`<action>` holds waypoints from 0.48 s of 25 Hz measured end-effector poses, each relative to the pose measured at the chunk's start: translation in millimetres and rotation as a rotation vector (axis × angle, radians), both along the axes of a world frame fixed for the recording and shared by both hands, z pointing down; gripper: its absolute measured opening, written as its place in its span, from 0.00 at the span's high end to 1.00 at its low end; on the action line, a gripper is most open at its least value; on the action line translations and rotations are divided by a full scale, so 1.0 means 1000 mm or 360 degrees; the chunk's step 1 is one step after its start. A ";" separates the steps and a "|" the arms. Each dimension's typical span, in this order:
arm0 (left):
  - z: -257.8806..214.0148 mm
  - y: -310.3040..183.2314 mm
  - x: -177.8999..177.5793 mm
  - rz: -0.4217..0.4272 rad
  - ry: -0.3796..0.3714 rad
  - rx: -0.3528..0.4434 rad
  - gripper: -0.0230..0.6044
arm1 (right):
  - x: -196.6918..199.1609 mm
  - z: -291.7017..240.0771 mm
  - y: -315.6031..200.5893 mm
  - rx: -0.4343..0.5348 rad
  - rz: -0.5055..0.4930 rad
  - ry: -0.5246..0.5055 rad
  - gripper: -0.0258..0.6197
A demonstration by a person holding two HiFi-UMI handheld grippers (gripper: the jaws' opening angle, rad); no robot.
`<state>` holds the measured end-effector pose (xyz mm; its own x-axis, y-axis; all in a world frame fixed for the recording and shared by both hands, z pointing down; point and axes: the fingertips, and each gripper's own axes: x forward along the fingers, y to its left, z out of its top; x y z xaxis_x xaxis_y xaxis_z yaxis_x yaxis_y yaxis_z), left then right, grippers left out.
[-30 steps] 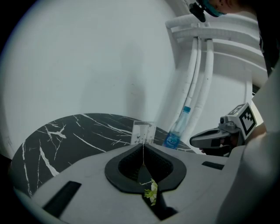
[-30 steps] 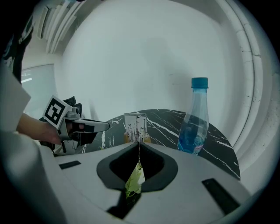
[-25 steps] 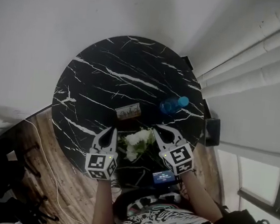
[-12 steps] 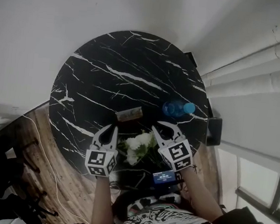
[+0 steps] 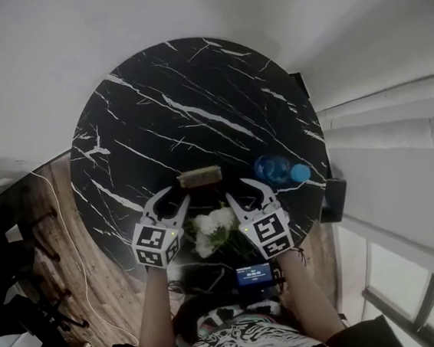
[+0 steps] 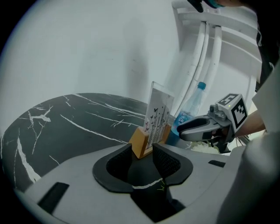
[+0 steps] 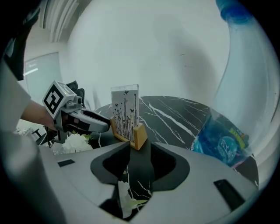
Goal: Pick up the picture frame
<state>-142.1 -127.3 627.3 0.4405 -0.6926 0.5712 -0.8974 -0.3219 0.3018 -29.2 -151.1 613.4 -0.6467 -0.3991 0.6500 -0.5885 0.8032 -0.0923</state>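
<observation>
The picture frame [image 5: 200, 176], a clear upright panel in a wooden base, stands on the round black marble table [image 5: 154, 108]. My left gripper [image 5: 171, 198] is just short of it at the near left, jaws opening with nothing pressed between them. In the left gripper view the frame [image 6: 156, 117] rises right beyond the left gripper [image 6: 142, 154]. My right gripper [image 5: 244, 192] sits at the near right, jaws also opening and empty. In the right gripper view the frame [image 7: 125, 113] stands just ahead of the right gripper [image 7: 140, 153].
A blue water bottle [image 5: 273, 168] stands right of the frame, close by the right gripper. White flowers [image 5: 213, 226] lie between my two arms at the table's near edge. A white wall and pipes [image 5: 394, 103] are behind; wooden floor [image 5: 105, 288] lies below the left.
Both grippers have gone from shut to open. Both have sunk and come a little closer to the picture frame.
</observation>
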 end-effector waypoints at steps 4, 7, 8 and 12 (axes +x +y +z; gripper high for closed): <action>0.007 -0.004 -0.001 0.0019 -0.0027 -0.0015 0.72 | -0.008 0.006 -0.004 -0.0011 -0.0047 -0.0002 0.77; 0.010 -0.007 -0.001 0.0033 -0.0046 -0.0015 0.71 | -0.015 0.011 -0.005 0.0006 -0.0097 0.0013 0.76; 0.011 -0.008 0.000 0.0040 -0.0055 -0.0015 0.71 | -0.017 0.011 -0.006 0.0012 -0.0101 0.0007 0.76; 0.012 -0.013 0.002 0.0079 -0.0093 -0.0006 0.71 | -0.021 0.013 -0.014 0.0026 -0.0065 -0.0028 0.76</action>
